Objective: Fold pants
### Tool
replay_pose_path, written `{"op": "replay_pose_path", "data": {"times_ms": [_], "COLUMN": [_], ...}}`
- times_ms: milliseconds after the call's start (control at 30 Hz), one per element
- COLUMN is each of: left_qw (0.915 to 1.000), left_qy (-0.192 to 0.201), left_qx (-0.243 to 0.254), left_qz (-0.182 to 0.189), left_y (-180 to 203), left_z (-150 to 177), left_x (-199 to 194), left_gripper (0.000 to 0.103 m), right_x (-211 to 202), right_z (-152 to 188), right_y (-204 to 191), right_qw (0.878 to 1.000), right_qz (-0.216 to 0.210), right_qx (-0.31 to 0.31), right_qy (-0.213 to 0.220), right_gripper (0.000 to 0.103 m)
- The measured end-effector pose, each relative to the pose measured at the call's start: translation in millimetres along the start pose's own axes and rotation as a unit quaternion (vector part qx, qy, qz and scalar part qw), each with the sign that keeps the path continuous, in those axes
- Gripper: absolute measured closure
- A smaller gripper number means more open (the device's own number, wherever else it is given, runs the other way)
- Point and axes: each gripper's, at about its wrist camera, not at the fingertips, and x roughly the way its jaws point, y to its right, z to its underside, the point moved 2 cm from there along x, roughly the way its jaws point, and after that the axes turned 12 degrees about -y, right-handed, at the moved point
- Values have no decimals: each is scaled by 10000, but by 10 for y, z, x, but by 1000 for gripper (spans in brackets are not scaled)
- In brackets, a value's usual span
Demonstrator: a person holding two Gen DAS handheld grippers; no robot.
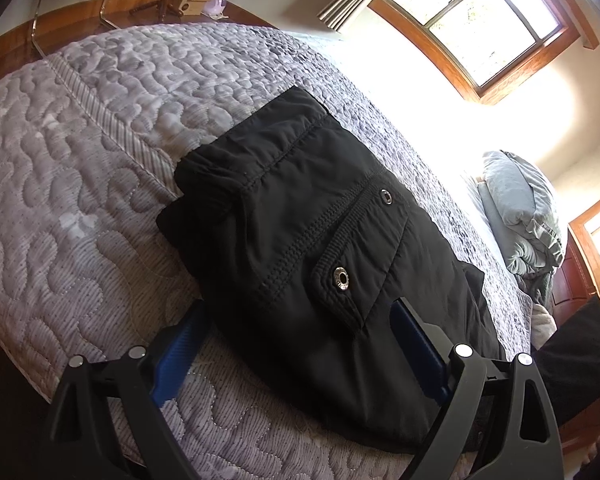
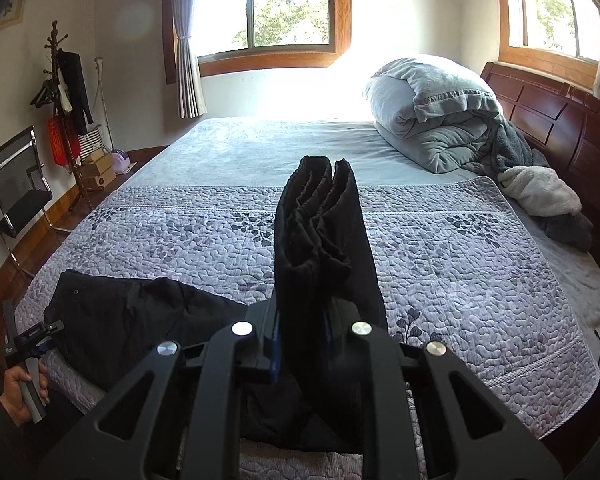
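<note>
Black pants (image 1: 312, 248) lie folded on the quilted bed, cargo pocket with two metal snaps facing up. My left gripper (image 1: 300, 332) is open, its blue-padded fingers (image 1: 180, 356) straddling the near end of the pants without clamping them. My right gripper (image 2: 302, 332) is shut on the waistband end of the pants (image 2: 320, 240), holding that bunched part lifted above the bed. The rest of the pants (image 2: 140, 320) lies flat to the lower left, with the left gripper (image 2: 40, 336) at its edge.
The bed's purple quilt (image 2: 460, 260) extends ahead. A rolled grey duvet (image 2: 432, 112) and a white and grey blanket (image 2: 540, 196) lie by the wooden headboard (image 2: 560, 128). A chair (image 2: 16, 192), coat rack (image 2: 60, 92) and boxes (image 2: 98, 170) stand left.
</note>
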Motion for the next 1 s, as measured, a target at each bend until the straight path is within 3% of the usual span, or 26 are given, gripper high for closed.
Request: {"op": "replay_pose_path", "data": {"times_ms": [1000], "left_qw": [9991], "left_qy": [-35], "left_qx": [-177], "left_qz": [385], "left_y": [-156], "left_z": [12], "left_x": [-98], "left_gripper": [11], "right_x": [590], "right_z": [221], "right_y": [-755], "right_qw": [9913], "right_qz": [394], "right_qx": [-1068], "right_qy": [-655], "right_gripper": [88]}}
